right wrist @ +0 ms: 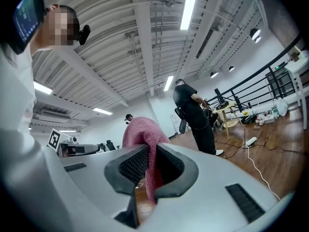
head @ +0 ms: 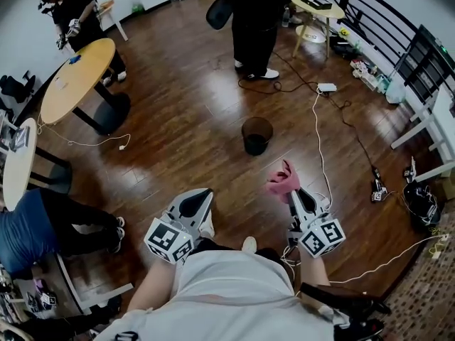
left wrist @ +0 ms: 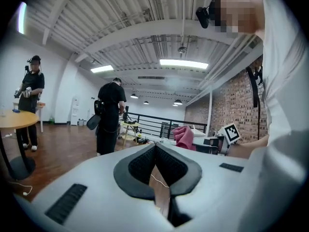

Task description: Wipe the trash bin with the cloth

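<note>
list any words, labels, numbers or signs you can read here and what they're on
None: no readable words or numbers in any view.
Marker cubes on left gripper and right gripper: square black-and-white patterns only, no letters.

The cloth (head: 283, 181) is pink, nubby terry. The floor (head: 185, 105) is glossy dark wood. The bin (head: 257, 135) looks dark and smooth. The right gripper (right wrist: 150, 151) has a matt grey shell with ribbed black pads (right wrist: 133, 166).
</note>
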Available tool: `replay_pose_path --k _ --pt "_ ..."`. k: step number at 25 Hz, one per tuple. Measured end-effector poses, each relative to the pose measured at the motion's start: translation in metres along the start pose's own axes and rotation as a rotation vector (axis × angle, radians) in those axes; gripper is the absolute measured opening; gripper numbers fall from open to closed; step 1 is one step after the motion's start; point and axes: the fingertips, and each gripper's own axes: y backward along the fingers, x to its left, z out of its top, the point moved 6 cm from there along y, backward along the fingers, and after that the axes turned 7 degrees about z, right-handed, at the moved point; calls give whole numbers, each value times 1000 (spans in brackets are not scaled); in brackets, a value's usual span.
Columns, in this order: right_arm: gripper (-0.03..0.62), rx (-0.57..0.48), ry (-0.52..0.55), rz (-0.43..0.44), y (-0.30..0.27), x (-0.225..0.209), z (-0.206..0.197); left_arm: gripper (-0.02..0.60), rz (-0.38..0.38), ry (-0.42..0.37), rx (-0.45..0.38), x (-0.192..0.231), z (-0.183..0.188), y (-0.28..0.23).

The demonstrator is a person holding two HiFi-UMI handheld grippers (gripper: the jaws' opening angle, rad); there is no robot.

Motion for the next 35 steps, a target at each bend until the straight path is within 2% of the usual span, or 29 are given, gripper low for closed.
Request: replay_pose_path --k 4,10,15,21,27,31,35 --pt "44 1 26 -45 -30 -2 2 11 -57 6 -12 40 4 -26" --pt "44 7 65 -115 -106 1 2 11 -145 11 -15 120 14 -62" --pt "44 -6 77 -146 -176 -2 5 11 -154 7 -9 199 23 -89" --pt "44 1 67 -235 -215 -6 0 11 -200 18 21 262 30 -127" --pt "44 13 40 -297 -222 -25 -4 11 -219 48 69 276 24 -159" --pt "44 -6 16 -287 -218 -64 0 11 -208 47 92 258 22 -195" --pt "44 -11 14 -262 -210 -112 9 11 -160 34 76 235 25 -235"
